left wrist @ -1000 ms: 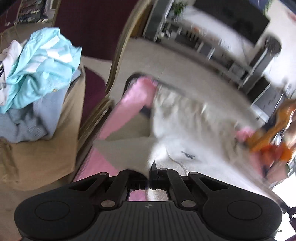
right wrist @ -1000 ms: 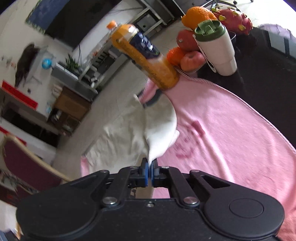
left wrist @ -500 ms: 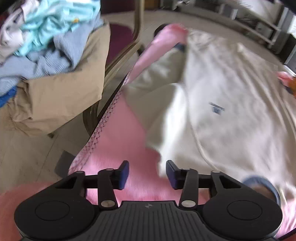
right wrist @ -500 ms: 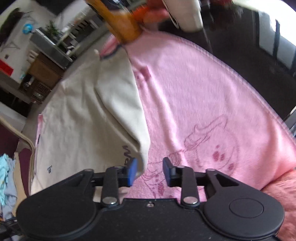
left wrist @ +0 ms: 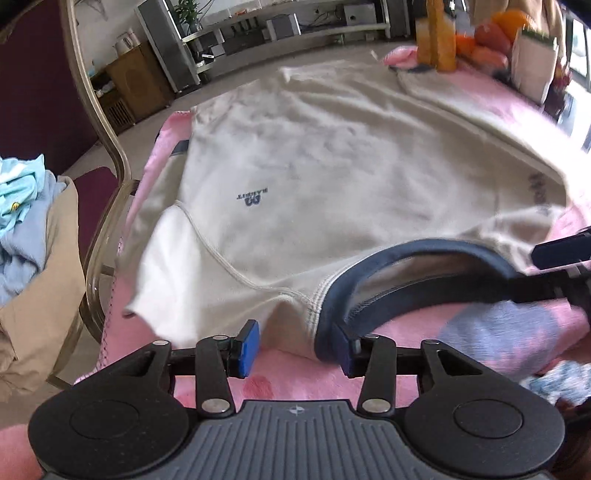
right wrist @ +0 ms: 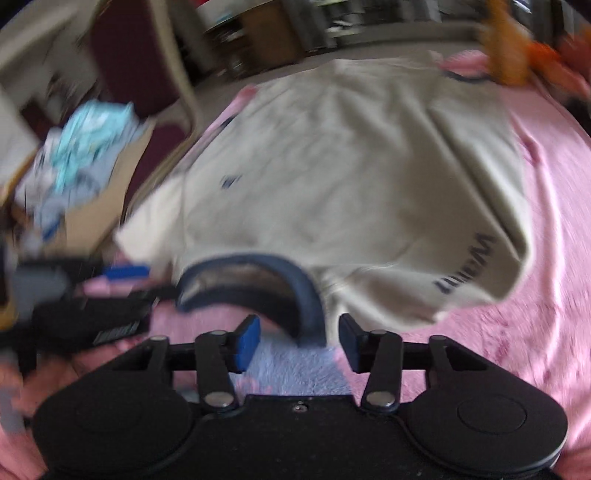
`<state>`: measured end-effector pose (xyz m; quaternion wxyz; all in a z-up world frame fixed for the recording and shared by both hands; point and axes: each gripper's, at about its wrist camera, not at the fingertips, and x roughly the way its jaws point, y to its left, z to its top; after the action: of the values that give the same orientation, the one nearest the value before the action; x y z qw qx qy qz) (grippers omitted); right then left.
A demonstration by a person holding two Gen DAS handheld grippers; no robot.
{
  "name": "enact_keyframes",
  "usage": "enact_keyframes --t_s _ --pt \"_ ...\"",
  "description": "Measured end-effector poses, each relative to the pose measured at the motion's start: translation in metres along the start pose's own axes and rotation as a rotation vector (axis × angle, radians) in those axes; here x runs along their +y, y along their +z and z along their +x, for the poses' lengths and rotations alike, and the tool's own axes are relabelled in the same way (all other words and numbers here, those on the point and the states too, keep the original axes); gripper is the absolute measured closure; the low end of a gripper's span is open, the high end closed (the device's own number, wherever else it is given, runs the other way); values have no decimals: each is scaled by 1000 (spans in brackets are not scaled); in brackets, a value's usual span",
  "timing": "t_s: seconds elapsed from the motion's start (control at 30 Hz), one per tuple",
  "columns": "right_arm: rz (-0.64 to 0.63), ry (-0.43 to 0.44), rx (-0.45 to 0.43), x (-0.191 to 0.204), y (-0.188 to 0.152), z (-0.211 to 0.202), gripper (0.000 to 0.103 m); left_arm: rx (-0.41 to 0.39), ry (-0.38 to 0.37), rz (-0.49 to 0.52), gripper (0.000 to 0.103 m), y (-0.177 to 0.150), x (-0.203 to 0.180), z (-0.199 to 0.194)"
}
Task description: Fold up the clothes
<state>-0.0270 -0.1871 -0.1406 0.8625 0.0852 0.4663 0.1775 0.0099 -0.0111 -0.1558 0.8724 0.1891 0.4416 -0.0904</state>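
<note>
Near edge: bare pink blanket (left wrist: 295, 373) lies open between the hand-held grippers and the cream sweatshirt (left wrist: 332, 177).
Right side: wide bare blanket (right wrist: 546, 295) beside the sweatshirt (right wrist: 351, 177), nothing standing on it.
Far right corner: orange juice bottle (left wrist: 437, 35), fruit (left wrist: 487, 37) and a white cup (left wrist: 533, 62) crowd the worktop just past the sweatshirt's hem.
Left edge: chair frame (left wrist: 107, 155) stands close against the worktop; its seat carries a clothes heap (left wrist: 26, 206).
Between grippers: left hand-held gripper (left wrist: 295, 347) and right hand-held gripper (right wrist: 299, 345) sit near each other at the navy collar (left wrist: 417, 258).
</note>
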Motion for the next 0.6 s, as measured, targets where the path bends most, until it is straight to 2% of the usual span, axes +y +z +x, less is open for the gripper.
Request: enact_keyframes --t_s 0.03,0.07,0.1,0.13,0.17,0.23,0.33,0.4,0.47,0.53,0.6 --pt "-56 -28 4 7 -2 5 53 7 4 5 73 0 0 5" --pt "-111 -57 7 14 -3 10 54 12 -2 6 85 -1 0 9" --pt "-167 -85 11 21 -5 15 54 18 -12 0 91 -2 1 11" --pt "-231 -134 10 28 -8 20 64 21 -21 -6 92 -3 3 12" --pt "-273 -169 5 33 -10 23 85 16 -22 -10 94 -3 3 10" --pt "-355 -236 -6 42 -15 27 91 14 -29 -24 95 -3 7 3" --pt "-289 -195 -33 38 -12 6 92 25 -96 -54 95 -3 12 -24" --pt "-220 -155 -50 31 -8 -10 92 31 -90 -42 95 -4 10 -30" --pt "-176 -137 -24 22 -6 -8 92 85 -89 -25 95 -4 4 -14" --pt "-181 -157 33 19 -8 6 90 134 -73 -5 94 -7 -3 4" --pt "-207 -172 65 21 -12 13 83 113 -70 7 87 -7 -3 -3"
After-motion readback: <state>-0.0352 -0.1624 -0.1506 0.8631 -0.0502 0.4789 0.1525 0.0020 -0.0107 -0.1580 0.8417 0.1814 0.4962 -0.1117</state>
